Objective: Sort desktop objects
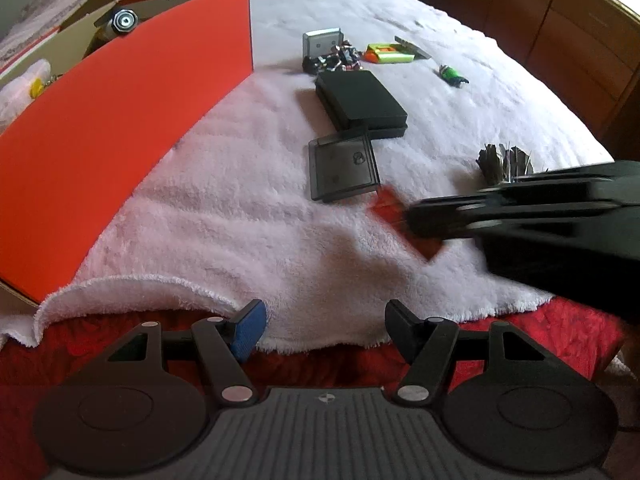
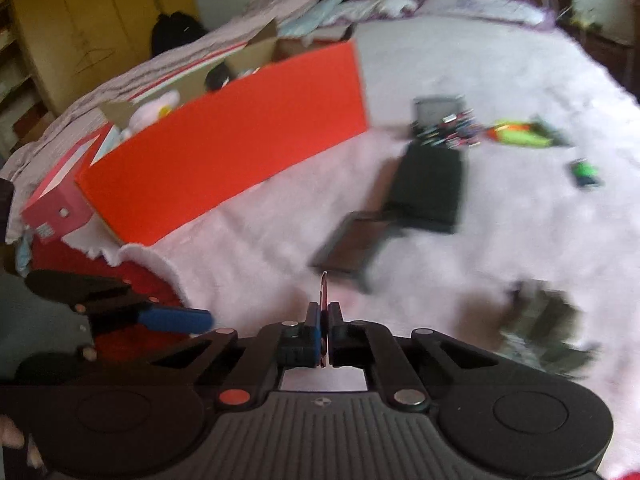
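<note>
My right gripper (image 2: pixel 324 316) is shut on a thin red card (image 2: pixel 324 290) that stands on edge between its pads. In the left wrist view this gripper (image 1: pixel 416 220) reaches in from the right, blurred, with the red card (image 1: pixel 400 220) held just above the white towel (image 1: pixel 248 200). My left gripper (image 1: pixel 324 332) stands open over the towel's front edge with nothing between its fingers; its blue pad (image 2: pixel 176 320) shows at the left of the right wrist view. A big orange-red box (image 1: pixel 120 120) stands on the left.
On the towel lie a black box (image 1: pixel 360 100), a smoky clear case (image 1: pixel 344 168), a pile of small dark items (image 1: pixel 336 60), a grey case (image 1: pixel 322 42), a green-orange thing (image 1: pixel 388 54), a small green item (image 1: pixel 452 74) and a dark spiky bundle (image 1: pixel 504 162).
</note>
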The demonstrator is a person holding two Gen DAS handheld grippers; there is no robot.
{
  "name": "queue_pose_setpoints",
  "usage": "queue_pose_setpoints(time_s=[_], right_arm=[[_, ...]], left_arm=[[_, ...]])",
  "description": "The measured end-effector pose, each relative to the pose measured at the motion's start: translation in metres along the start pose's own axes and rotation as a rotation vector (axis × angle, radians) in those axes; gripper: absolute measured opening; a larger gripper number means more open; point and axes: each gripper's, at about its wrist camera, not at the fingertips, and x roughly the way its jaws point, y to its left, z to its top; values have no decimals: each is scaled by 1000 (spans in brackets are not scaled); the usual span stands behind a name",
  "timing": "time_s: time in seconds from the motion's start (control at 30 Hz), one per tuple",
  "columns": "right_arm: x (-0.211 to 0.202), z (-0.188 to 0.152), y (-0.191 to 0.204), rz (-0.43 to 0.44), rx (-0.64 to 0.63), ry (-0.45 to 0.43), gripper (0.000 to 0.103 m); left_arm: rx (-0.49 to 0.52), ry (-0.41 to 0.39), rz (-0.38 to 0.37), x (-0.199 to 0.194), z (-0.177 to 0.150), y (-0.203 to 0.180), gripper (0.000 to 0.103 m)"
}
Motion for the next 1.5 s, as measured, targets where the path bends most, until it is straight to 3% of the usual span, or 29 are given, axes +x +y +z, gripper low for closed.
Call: queue_pose_setpoints(time_s=[0.13,0.3,0.43,0.57,0.73,0.9,0.97,1.1,1.17,1.4,1.5], right_arm=[[-25,-16,-11,-77,-67,17,4],[-11,-32,-12,-112,-114,95,6],[-5,-33,-13,-112,-67,71,5],[-26,-34,-13,-120,-63,-2,4],[-61,-46,-41,-200,34,-43,5],[-74,-69,-85,-298,208,-28,5],[-74,-77,-100,-299,279,-26,5],[-70,-87,-113,-293,344,-31,5],[-67,-89,-115,-286,353,-29,5],[-62,-94,-118,-267,370,-39,5],[-61,-95,-120,-260,376,-44,5]], left_arm=[[-1,1,6,3,0,-3,68],[-2,0,18,4,1,-8,69],[-2,-7,27,-2,2,-7,69],[2,-25,7,-7,9,-10,69],[43,-56,-74,-9,31,-38,69],[171,-61,-115,3,50,-87,69],[224,-50,-118,12,55,-107,66],[300,-29,-120,31,58,-134,46],[317,-21,-119,38,58,-143,41],[354,-53,-121,39,77,-157,41],[382,-50,-122,40,84,-163,47]])
